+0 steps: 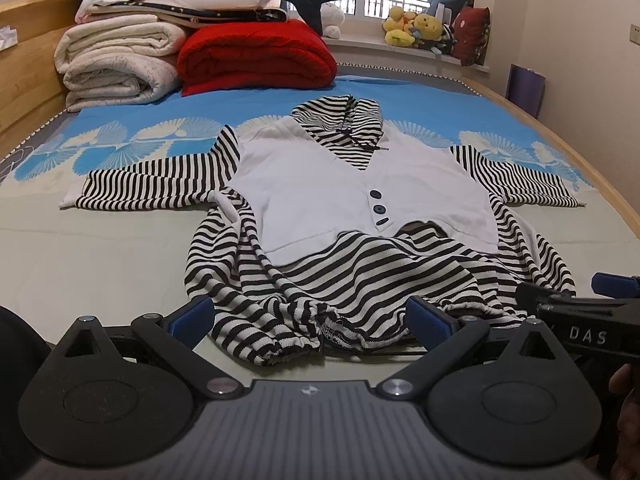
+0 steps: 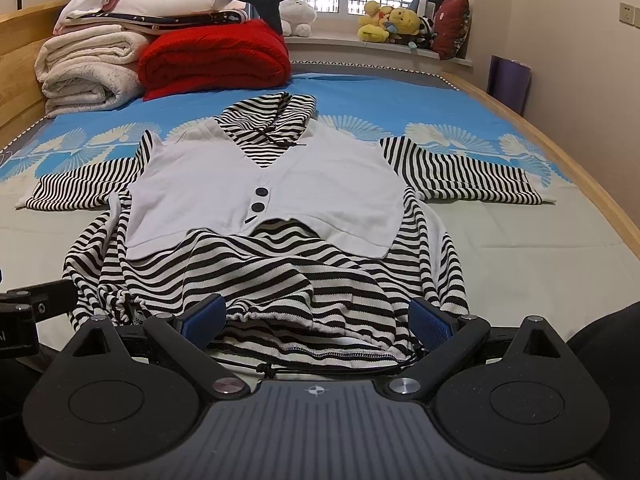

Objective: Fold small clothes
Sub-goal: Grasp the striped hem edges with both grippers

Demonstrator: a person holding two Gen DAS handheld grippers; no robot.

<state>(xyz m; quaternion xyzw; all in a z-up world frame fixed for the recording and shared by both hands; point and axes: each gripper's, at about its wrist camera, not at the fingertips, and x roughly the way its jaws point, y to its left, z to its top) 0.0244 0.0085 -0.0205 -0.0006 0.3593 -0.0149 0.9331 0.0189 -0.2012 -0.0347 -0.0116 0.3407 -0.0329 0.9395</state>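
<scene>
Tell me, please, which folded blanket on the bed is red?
The red blanket, lying right of the stacked white blankets; the others are white or cream.

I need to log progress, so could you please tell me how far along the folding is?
Done: the striped garment lies spread flat on the bed, sleeves out. In hand: left tool and right tool sit open at its bottom hem. Left: every fold; none shows yet.
</scene>
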